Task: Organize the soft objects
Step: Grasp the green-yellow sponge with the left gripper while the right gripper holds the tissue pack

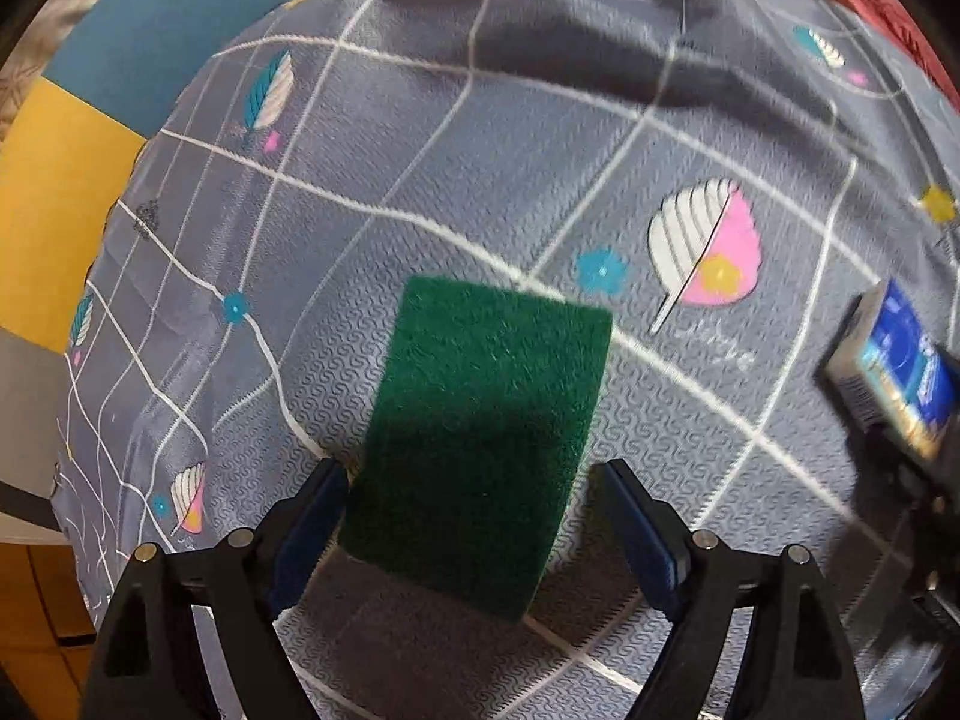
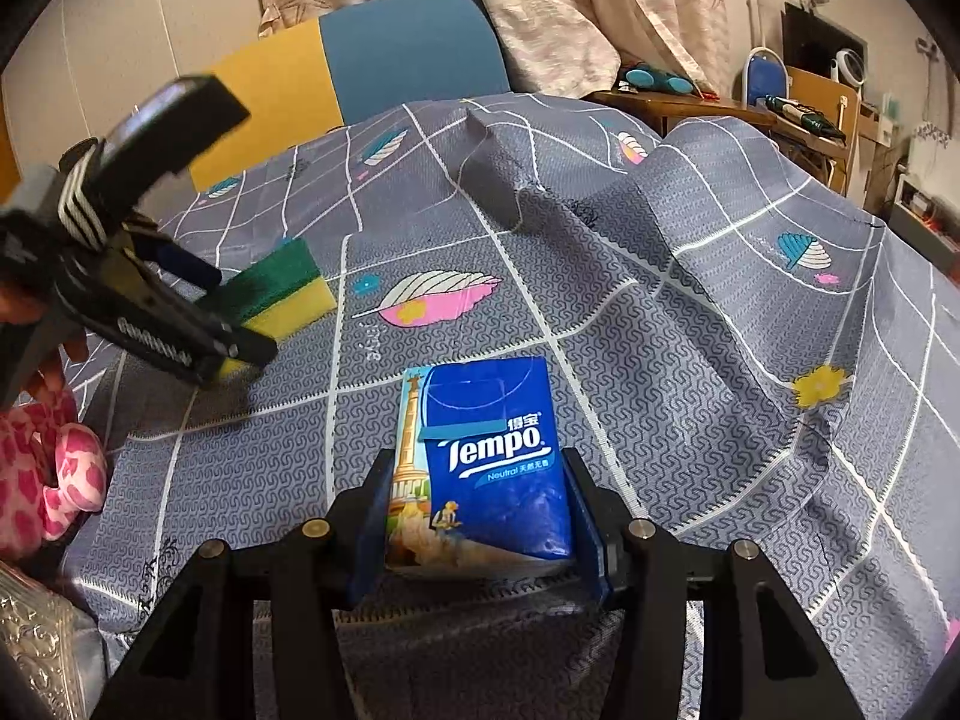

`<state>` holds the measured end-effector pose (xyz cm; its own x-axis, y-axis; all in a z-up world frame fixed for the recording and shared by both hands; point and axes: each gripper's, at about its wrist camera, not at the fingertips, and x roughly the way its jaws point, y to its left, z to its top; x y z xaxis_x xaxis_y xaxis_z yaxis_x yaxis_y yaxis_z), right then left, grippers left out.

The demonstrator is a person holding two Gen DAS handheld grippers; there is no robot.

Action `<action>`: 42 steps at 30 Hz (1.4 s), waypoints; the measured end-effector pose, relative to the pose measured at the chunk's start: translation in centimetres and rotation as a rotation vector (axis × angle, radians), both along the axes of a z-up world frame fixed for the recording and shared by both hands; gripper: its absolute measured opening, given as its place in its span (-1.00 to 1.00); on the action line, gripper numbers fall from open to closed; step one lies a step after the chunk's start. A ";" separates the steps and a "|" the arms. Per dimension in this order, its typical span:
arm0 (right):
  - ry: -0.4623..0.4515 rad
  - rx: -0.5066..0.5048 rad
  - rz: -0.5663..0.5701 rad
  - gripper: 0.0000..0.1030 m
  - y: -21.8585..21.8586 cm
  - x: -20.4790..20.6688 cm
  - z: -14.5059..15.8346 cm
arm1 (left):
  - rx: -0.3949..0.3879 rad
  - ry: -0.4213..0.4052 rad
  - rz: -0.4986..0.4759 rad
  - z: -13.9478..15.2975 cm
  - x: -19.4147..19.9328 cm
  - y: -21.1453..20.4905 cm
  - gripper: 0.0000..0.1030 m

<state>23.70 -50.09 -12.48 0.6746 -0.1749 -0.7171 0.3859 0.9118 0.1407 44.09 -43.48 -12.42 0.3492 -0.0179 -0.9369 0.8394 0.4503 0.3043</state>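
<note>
The left gripper (image 1: 474, 516) stands spread as wide as it goes, pointing steeply down, with the sponge (image 1: 480, 438) lying between its blue pads, green scouring face up; the right pad stands clear of it, while the left pad is at its edge and I cannot tell if it touches. That looks like a straddle either for a grasp or just after a release; which one I cannot tell. In the right wrist view the sponge's yellow foam body shows below the green layer, flat on the cloth. The right gripper (image 2: 480, 516) pinches the tissue pack (image 2: 480, 450), a blue Tempo packet, by its long sides, its near end between the pads and the rest jutting forward, probably held ready while the other hand works. The sponge sits ahead and left of this tool, well apart from the pack. Everything rests on a grey tablecloth (image 2: 690, 360) with white grid lines and feather prints, rumpled into ridges ahead and to the right. Beyond it stands a blue and yellow chair (image 2: 384, 54), with curtains and a cluttered desk behind. A pink patterned sleeve (image 2: 54, 474) shows at the left.
</note>
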 end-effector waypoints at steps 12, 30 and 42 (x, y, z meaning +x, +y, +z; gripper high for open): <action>0.008 -0.029 -0.008 0.03 0.4 0.5 -0.2 | -0.087 -0.001 0.160 1.9 0.1 1.2 -0.19; 0.025 -0.054 -0.019 0.03 0.6 0.6 -0.1 | -0.165 0.054 0.170 4.4 -4.1 4.5 -0.14; 0.017 -0.045 -0.019 0.03 0.6 0.5 -0.2 | 0.029 -0.099 -0.050 0.0 -3.7 -0.5 0.66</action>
<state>24.15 -49.54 -12.65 0.6589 -0.2197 -0.7194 0.4051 0.9095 0.0932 40.40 -43.97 -12.44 0.4392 -0.0105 -0.8983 0.8259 0.3984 0.3991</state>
